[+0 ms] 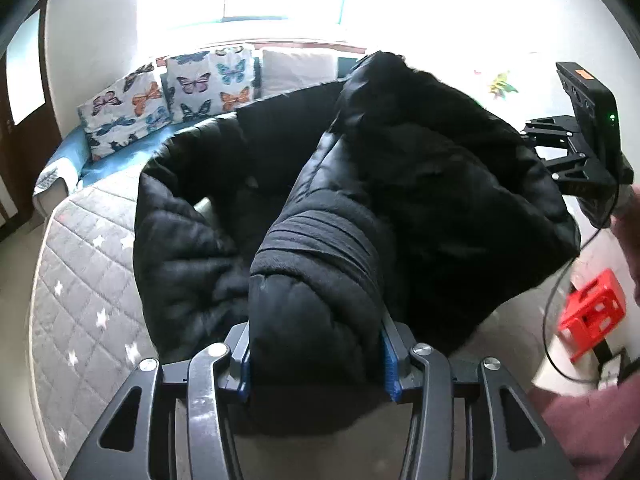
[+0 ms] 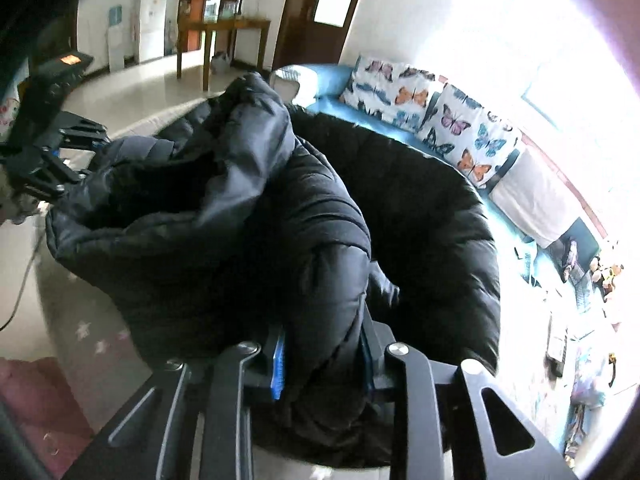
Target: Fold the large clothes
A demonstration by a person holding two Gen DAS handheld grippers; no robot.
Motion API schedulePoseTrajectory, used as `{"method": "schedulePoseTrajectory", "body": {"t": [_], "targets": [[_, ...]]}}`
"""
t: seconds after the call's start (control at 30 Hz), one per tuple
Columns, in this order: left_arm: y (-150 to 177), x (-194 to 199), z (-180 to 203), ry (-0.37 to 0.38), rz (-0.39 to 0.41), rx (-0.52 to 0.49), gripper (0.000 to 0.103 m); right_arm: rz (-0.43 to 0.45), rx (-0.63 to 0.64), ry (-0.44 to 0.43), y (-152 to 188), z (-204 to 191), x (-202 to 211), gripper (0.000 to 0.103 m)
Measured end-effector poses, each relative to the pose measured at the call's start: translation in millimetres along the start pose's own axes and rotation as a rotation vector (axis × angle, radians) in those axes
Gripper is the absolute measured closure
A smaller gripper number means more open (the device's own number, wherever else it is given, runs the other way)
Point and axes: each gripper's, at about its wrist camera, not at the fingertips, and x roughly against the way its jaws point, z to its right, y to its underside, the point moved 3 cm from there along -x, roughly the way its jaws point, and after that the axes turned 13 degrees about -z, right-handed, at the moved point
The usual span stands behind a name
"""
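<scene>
1. The left gripper [image 1: 318, 356] is clamped on a thick roll of the black puffer jacket [image 1: 360, 184]; the blue pads press the quilted fabric from both sides, right by a ribbed cuff band [image 1: 316, 236].
2. The right gripper [image 2: 324, 354] likewise pinches a bunched fold of the same jacket, its blue pad [image 2: 279, 364] sunk into the padding.
3. In the left wrist view, the right gripper shows at the jacket's far right edge, with a sleeve of the person just below it.
4. The jacket hangs in a heap between the two grippers, its middle sagging onto the grey quilted mat with white stars [image 1: 80, 280].
5. Left of the jacket and beyond it, butterfly-print cushions [image 1: 168, 96] lean along a blue sofa [image 1: 116, 160].
6. A plain pale cushion [image 1: 298, 66] sits beyond the jacket, beside the butterfly ones.
7. A red plastic crate [image 1: 592, 312] lies right of the jacket, near a black cable [image 1: 552, 300].
8. In the right wrist view, a wooden table [image 2: 224, 28] stands well beyond the jacket.
</scene>
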Motion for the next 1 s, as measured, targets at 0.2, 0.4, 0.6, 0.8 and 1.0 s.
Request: {"method": "schedulePoseTrajectory", "body": {"t": [0.2, 0.4, 0.6, 0.8, 1.0], "targets": [[69, 7, 41, -0.027, -0.057, -0.079, 0.052, -0.044, -0.03, -0.021, 60, -17, 8, 0.072], [112, 6, 55, -0.076, -0.107, -0.091, 0.045, -0.192, -0.041, -0.035, 109, -40, -20, 0.06], [106, 53, 45, -0.102, -0.042, -0.033, 0.043, -0.144, -0.035, -0.136, 102, -36, 21, 0.057], [58, 58, 61, -0.051, 0.054, -0.035, 0.034, 0.007, -0.054, -0.147, 31, -21, 26, 0.056], [28, -16, 78, 0.059, -0.047, -0.039, 0.034, -0.113, -0.041, -0.232, 42, -75, -44, 0.056]]}}
